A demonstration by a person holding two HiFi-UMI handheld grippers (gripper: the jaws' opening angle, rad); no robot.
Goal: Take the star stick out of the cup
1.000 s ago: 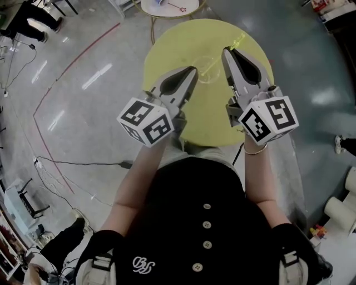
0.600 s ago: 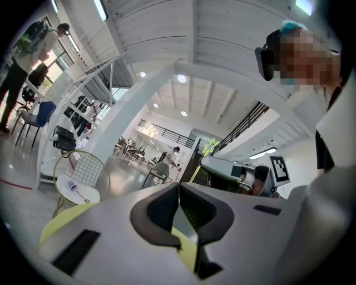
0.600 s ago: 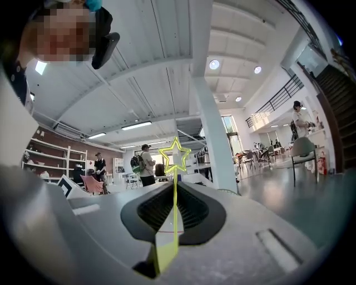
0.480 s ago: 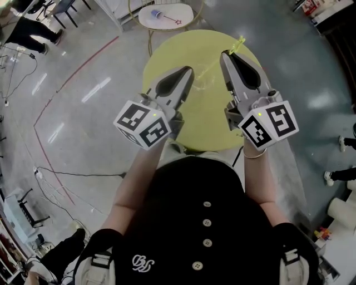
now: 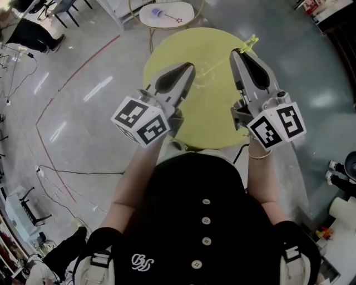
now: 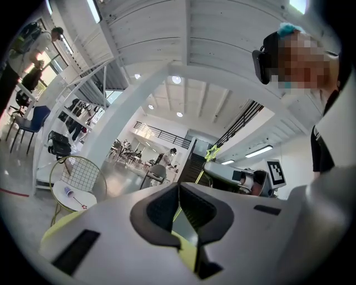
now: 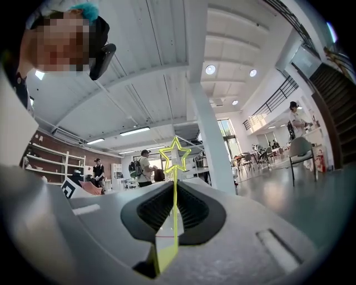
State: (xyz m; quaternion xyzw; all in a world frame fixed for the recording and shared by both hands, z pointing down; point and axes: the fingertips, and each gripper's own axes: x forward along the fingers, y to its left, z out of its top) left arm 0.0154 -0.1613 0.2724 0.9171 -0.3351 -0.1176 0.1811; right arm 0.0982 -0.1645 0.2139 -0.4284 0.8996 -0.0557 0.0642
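Note:
A yellow-green star stick runs slantwise above the round yellow table. My right gripper is shut on its shaft. In the right gripper view the star stands just past the pads. The shaft's lower end reaches down-left to a clear cup, which is faint in the head view. My left gripper is shut at the cup's left rim. Its pads meet in the left gripper view, where the star shows beyond them. The clear cup wall itself is hard to make out there.
A small white round table stands beyond the yellow one, with a small cup and a red star stick lying on it. Cables trail over the grey floor at left. People stand at the frame's edges.
My right gripper has shifted right and slightly away with the star stick, carrying the star toward the table's far right edge. The left gripper has barely moved.

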